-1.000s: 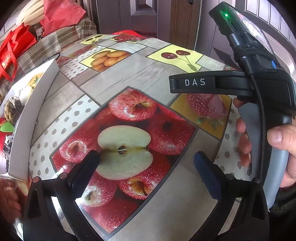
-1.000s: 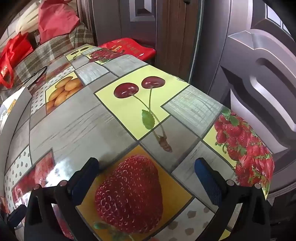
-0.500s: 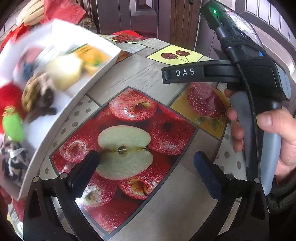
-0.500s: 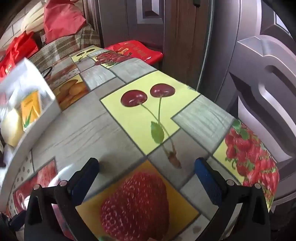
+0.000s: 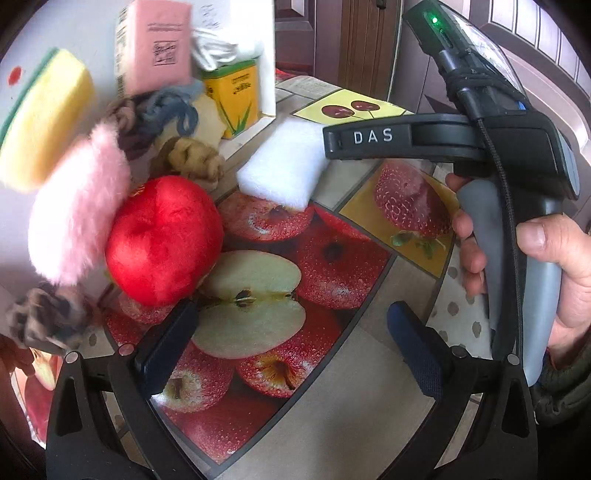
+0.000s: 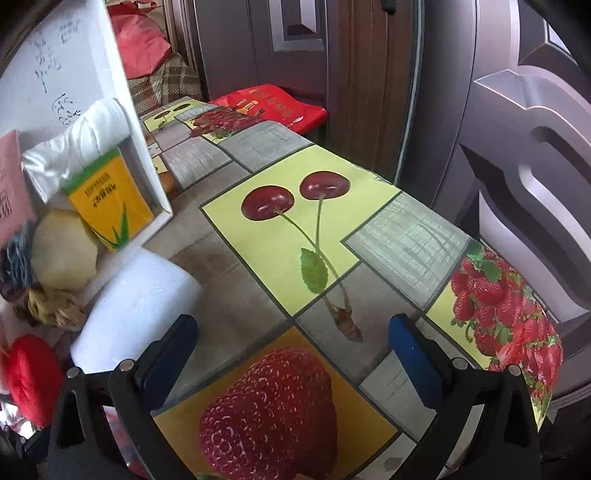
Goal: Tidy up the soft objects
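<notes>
A white box (image 5: pixel 236 22) is tipped up on its edge at the left of the table (image 5: pixel 369 387), so that its contents spill out onto the fruit-printed cloth. This seems to be the way the soft things are laid out before sorting.

A red plush apple (image 5: pixel 164 240) lies on the cloth just beside the left finger of the left gripper (image 5: pixel 291 343). Above it are a pink fluffy piece (image 5: pixel 77 218) and a yellow sponge (image 5: pixel 40 118) with a green backing, both blurred, so they are probably in motion. A white foam block (image 5: pixel 284 162) rests farther away, near the box edge. Between them are some yarn hair ties (image 5: pixel 162 110), a pink packet (image 5: pixel 155 44), a yellow carton (image 5: pixel 232 99) and a white bundle (image 6: pixel 81 147) in the corner of the box. A brown patterned scrunchie (image 5: pixel 44 325) sits at the near left.

The left gripper hovers low over the table with its jaws spread wide and nothing between them. The right gripper (image 6: pixel 291 343) is the same, wide apart and empty, held by a hand (image 5: pixel 546 273) at the right, well apart from the pile. Both wait, most likely, until the objects settle. The plush apple looks the easiest first pick, since it is closest to the left jaws.
</notes>
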Motion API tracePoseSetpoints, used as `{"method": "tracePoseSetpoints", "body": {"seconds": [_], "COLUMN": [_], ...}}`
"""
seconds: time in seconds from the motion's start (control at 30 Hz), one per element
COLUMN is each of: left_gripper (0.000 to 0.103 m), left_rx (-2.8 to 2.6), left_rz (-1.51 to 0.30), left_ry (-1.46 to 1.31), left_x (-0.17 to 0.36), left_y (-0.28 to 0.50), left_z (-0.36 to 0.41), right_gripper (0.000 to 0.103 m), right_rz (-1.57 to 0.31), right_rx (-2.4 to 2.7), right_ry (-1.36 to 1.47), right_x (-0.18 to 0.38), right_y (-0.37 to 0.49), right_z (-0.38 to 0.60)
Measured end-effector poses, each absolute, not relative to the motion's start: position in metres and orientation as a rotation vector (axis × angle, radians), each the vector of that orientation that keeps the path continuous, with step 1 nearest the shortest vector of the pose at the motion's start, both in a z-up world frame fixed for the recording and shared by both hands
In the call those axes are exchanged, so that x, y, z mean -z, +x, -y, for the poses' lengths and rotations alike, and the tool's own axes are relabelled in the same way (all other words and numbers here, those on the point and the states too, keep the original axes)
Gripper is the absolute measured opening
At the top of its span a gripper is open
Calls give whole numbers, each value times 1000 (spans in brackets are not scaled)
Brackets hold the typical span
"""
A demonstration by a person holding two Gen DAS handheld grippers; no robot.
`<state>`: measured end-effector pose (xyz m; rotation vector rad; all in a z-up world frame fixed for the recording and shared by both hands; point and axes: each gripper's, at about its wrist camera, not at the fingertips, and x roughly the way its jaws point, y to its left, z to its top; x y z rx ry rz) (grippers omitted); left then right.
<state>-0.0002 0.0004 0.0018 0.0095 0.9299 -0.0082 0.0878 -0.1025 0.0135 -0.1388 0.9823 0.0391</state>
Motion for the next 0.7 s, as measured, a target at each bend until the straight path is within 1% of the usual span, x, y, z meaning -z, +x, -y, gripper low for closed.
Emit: {"method": "tracePoseSetpoints", "body": {"seconds": [0.7], "left_gripper": [102], "left_rx": [7], "left_rz": [-930], "left_ry": [12], "left_x": [-2], "left_y": [1], "left_z": [2], "right_gripper": [103], "right_rz": [-972], "right_rx": [-98], "right_ry": [-96], "right_x": [-18], "right_y": [86], "right_z": [104]}}
